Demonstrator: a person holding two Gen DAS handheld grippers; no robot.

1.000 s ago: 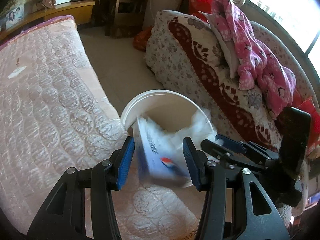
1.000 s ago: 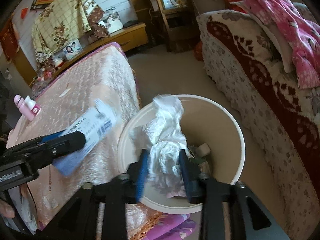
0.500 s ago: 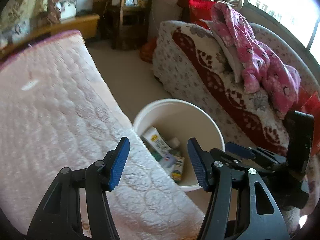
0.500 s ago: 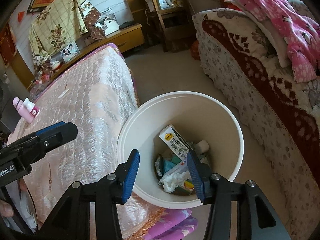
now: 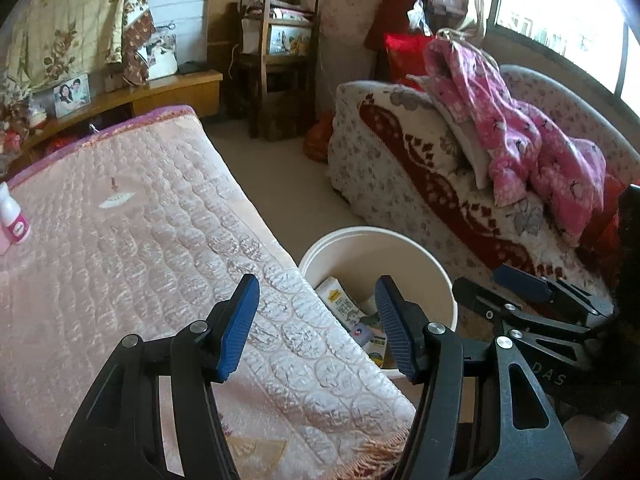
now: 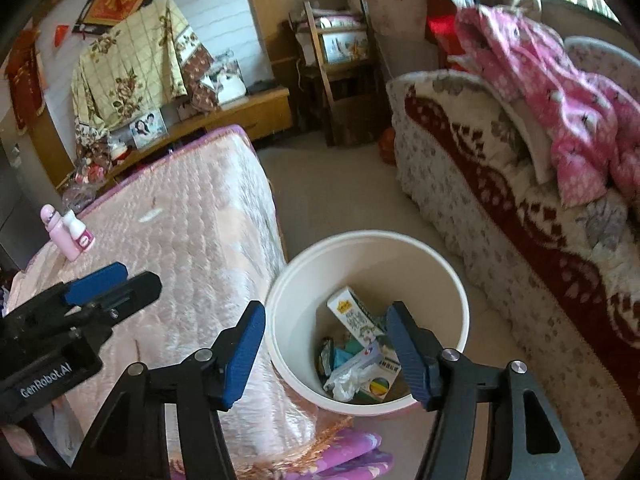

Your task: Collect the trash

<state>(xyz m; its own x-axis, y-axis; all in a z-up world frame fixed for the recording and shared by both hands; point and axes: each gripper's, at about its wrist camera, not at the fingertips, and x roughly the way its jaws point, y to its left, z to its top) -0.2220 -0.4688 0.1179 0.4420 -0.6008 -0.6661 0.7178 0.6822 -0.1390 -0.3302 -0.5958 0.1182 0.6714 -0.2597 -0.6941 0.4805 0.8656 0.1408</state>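
- Below the right gripper (image 6: 325, 346), its empty jaws just widened, the bin (image 6: 460, 292) touches the bed (image 6: 224, 216) edge.
- Left gripper (image 5: 316, 322) gapes empty over that edge; bare floor (image 5: 280, 184) beyond.

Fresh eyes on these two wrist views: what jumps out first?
The white bin on the floor between the pink quilted bed and the floral sofa, with a milk carton and crumpled tissue inside. Both grippers, left and right, hang open and empty above it. Pink clothes are heaped on the sofa.
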